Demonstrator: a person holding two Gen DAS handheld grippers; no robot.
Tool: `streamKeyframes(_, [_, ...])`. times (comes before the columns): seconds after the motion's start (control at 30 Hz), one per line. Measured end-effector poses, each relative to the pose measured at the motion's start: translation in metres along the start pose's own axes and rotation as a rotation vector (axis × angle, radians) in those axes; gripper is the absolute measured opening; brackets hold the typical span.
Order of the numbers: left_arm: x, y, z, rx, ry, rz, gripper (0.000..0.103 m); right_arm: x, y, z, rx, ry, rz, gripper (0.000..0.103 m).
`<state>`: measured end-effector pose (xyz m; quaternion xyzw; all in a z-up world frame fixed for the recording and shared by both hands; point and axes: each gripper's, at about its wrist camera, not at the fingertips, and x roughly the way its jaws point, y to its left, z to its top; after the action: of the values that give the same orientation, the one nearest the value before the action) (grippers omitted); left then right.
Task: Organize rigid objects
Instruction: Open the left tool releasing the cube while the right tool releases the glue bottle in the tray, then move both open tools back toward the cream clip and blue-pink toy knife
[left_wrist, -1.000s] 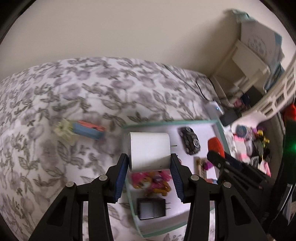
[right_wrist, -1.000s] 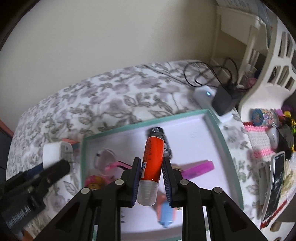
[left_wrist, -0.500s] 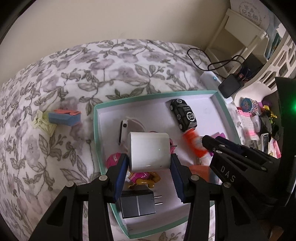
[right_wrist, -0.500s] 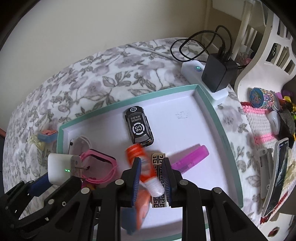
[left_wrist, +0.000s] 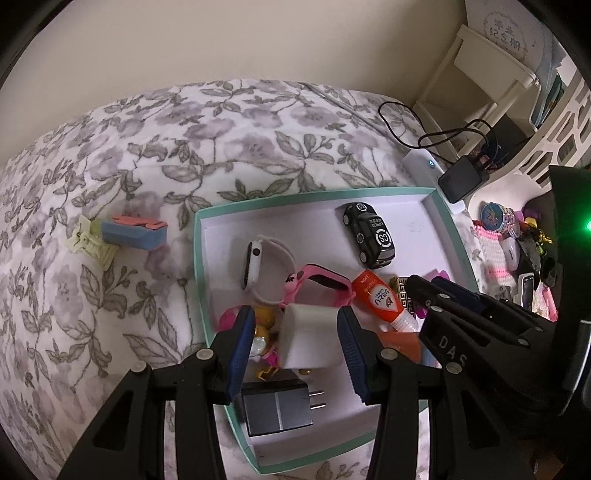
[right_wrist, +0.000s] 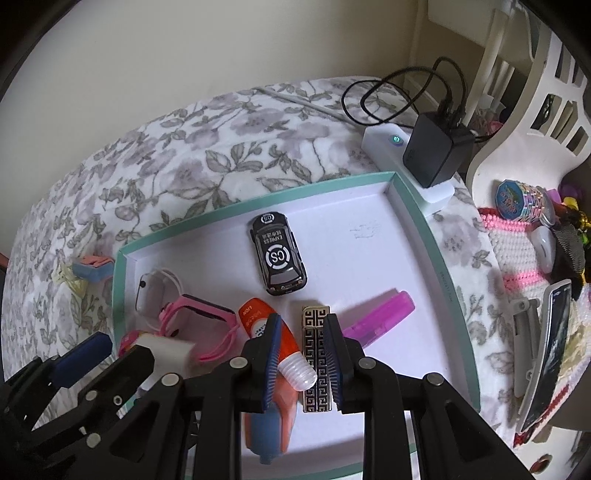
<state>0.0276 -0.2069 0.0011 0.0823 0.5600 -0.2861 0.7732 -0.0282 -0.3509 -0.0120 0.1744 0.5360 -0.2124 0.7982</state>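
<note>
A teal-rimmed white tray (left_wrist: 448, 225) (right_wrist: 421, 229) lies on the flowered bedspread. My left gripper (left_wrist: 295, 345) is open; the white charger (left_wrist: 308, 338) (right_wrist: 168, 350) lies between its fingers, resting on the toys in the tray. My right gripper (right_wrist: 301, 363) is open over the tray. The orange tube (right_wrist: 280, 341) (left_wrist: 376, 299) lies released between its fingers, white cap toward me. In the tray also lie a black toy car (right_wrist: 277, 258), a pink watch (right_wrist: 199, 314), a white watch (left_wrist: 255, 258), a black-and-gold lighter (right_wrist: 314, 350), a purple bar (right_wrist: 376, 317) and a black plug adapter (left_wrist: 277, 408).
A blue-and-pink eraser with a yellow clip (left_wrist: 125, 232) lies on the bedspread left of the tray. A white power strip with a black charger (right_wrist: 432, 151) sits at the tray's far right corner. A white basket and cluttered toys (right_wrist: 524, 206) stand to the right.
Both grippers came down over the tray and opened. The left let go of the white charger onto the toys. The right let go of the orange tube, which now lies in the tray.
</note>
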Motion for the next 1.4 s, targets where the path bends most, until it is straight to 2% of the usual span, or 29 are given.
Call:
streamKeyframes(0.3, [-0.013, 0.020, 0.005, -0.057, -0.039, 0.027, 0.048, -0.022, 0.003, 0.005, -0.006, -0.062, 0.000, 0.026])
streamKeyframes(0.4, [-0.018, 0.032, 0.007, -0.095, -0.056, 0.045, 0.053, -0.029, 0.004, 0.006, -0.006, -0.092, 0.003, 0.029])
streamKeyframes(0.47, [-0.021, 0.040, 0.008, -0.124, -0.066, 0.056, 0.056, -0.030, 0.006, 0.007, -0.009, -0.101, 0.005, 0.039])
streamKeyframes(0.6, [-0.024, 0.054, 0.010, -0.166, -0.077, 0.076, 0.059, -0.028, 0.012, 0.006, -0.023, -0.101, 0.007, 0.050])
streamKeyframes(0.67, [-0.026, 0.061, 0.011, -0.185, -0.087, 0.098, 0.067, -0.025, 0.015, 0.005, -0.030, -0.093, 0.010, 0.056])
streamKeyframes(0.73, [-0.027, 0.068, 0.011, -0.202, -0.096, 0.111, 0.069, -0.024, 0.019, 0.004, -0.038, -0.098, 0.010, 0.064])
streamKeyframes(0.83, [-0.028, 0.078, 0.011, -0.230, -0.103, 0.132, 0.070, -0.023, 0.024, 0.004, -0.053, -0.111, 0.011, 0.071])
streamKeyframes(0.9, [-0.029, 0.084, 0.010, -0.247, -0.107, 0.153, 0.075, -0.023, 0.028, 0.003, -0.072, -0.114, 0.015, 0.075])
streamKeyframes(0.97, [-0.029, 0.089, 0.010, -0.261, -0.113, 0.171, 0.087, -0.023, 0.032, 0.003, -0.088, -0.118, 0.014, 0.080])
streamKeyframes(1.23, [-0.032, 0.105, 0.009, -0.290, -0.135, 0.228, 0.094, -0.023, 0.044, 0.002, -0.120, -0.127, 0.026, 0.103])
streamKeyframes(1.4, [-0.033, 0.115, 0.009, -0.307, -0.154, 0.240, 0.095, -0.020, 0.051, 0.003, -0.131, -0.126, 0.023, 0.103])
